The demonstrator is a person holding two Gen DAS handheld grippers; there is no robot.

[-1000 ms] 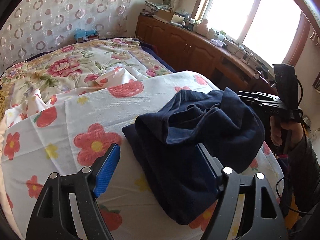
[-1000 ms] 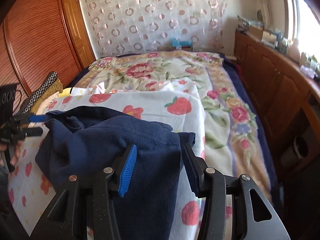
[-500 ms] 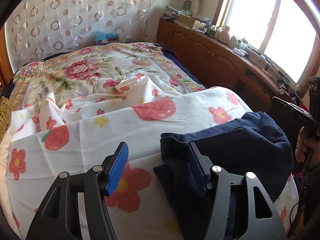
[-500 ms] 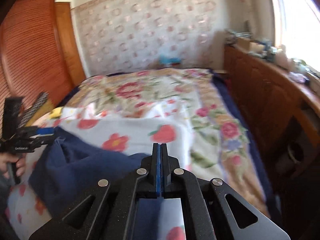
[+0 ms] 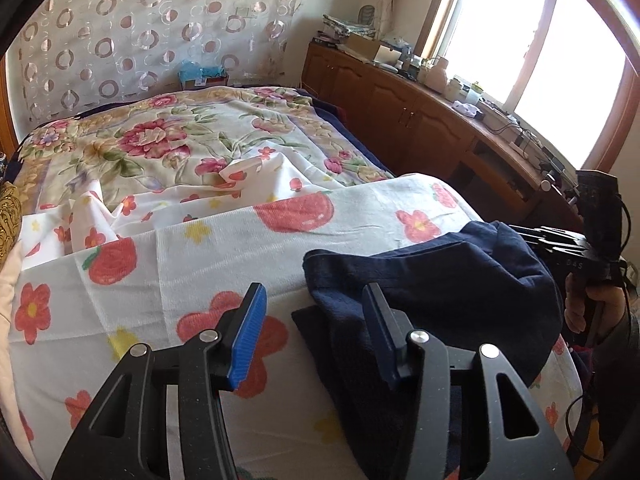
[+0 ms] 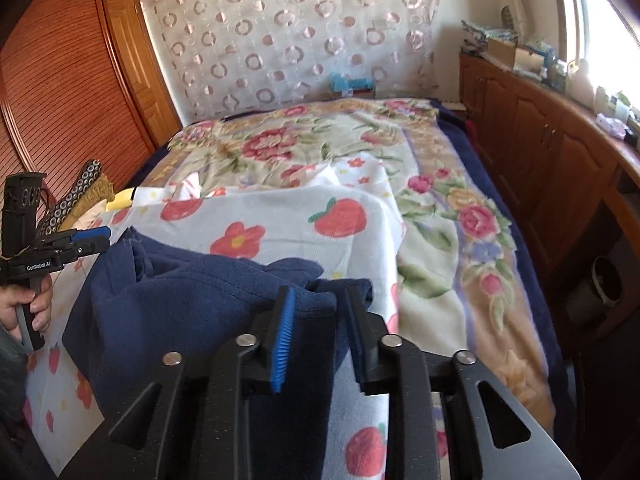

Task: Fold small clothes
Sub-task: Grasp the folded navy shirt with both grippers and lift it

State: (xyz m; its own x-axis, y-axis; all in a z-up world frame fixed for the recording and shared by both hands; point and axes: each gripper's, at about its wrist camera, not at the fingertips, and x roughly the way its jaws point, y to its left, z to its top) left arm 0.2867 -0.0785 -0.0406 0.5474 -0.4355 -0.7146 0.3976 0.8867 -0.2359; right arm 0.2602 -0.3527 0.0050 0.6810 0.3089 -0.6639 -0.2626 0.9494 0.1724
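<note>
While a second ago it spanned more cloth, left gripper point(image 5: 312, 332) closing, navy garment point(image 5: 440, 292) edge between fingers, unpinched; right gripper point(image 6: 320, 328) reopening over garment corner on fruit-print towel point(image 5: 180, 248); wooden cabinets point(image 6: 540, 140) beside bed.

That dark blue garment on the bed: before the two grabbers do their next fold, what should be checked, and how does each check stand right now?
1. Navy garment lies on the fruit-print towel, not hanging off the bed: ok.
2. Garment spread flat: not ok, it is bunched and creased.
3. Left gripper gripping cloth: not ok; jaws closing, its right finger over the garment's edge, the left over bare towel.
4. Right gripper gripping cloth: not ok; jaws opening, cloth lying between the pads, unpinched.
5. Grippers clear of each other: ok, they sit at opposite sides of the garment.
6. Which garment it is, sleeves or legs: cannot tell.
</note>
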